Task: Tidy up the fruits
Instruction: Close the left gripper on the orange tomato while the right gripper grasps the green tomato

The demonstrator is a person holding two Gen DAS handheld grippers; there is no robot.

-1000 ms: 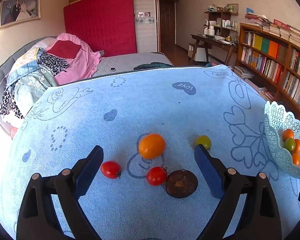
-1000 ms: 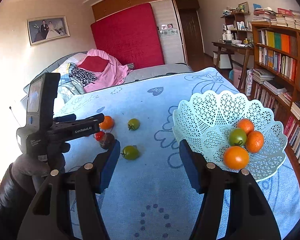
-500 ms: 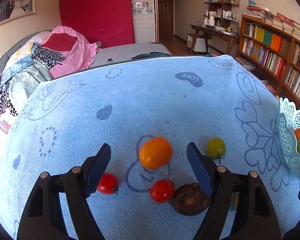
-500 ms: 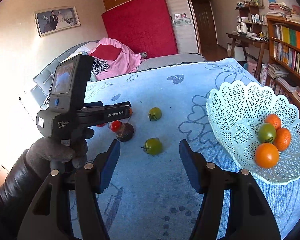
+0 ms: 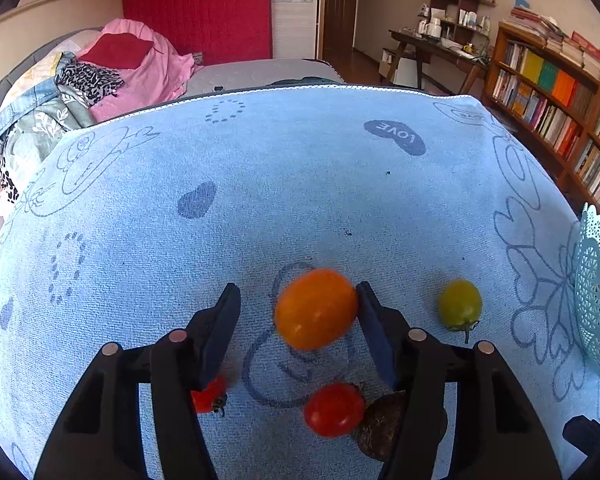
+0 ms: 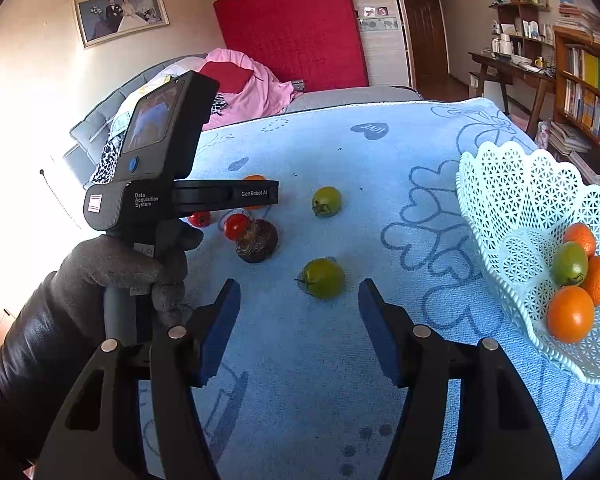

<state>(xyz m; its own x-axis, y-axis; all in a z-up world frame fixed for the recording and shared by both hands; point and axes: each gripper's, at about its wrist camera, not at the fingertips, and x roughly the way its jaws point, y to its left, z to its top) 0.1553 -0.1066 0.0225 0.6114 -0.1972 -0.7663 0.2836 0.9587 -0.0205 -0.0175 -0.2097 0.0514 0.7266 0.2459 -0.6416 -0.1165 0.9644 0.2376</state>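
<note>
Orange fruit (image 5: 315, 308) sits lower centre on the blue cloth, between the spread fingers of the left claw (image 5: 298, 312); smooth, light, probably soft, so pinch gently across its middle; right claw (image 6: 299, 316) spread, empty

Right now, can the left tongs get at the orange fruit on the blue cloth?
Probably yes. The left tongs are open with the orange fruit already between the fingers, close against the right one; a red tomato lies nearer the camera, out of the gap.
</note>
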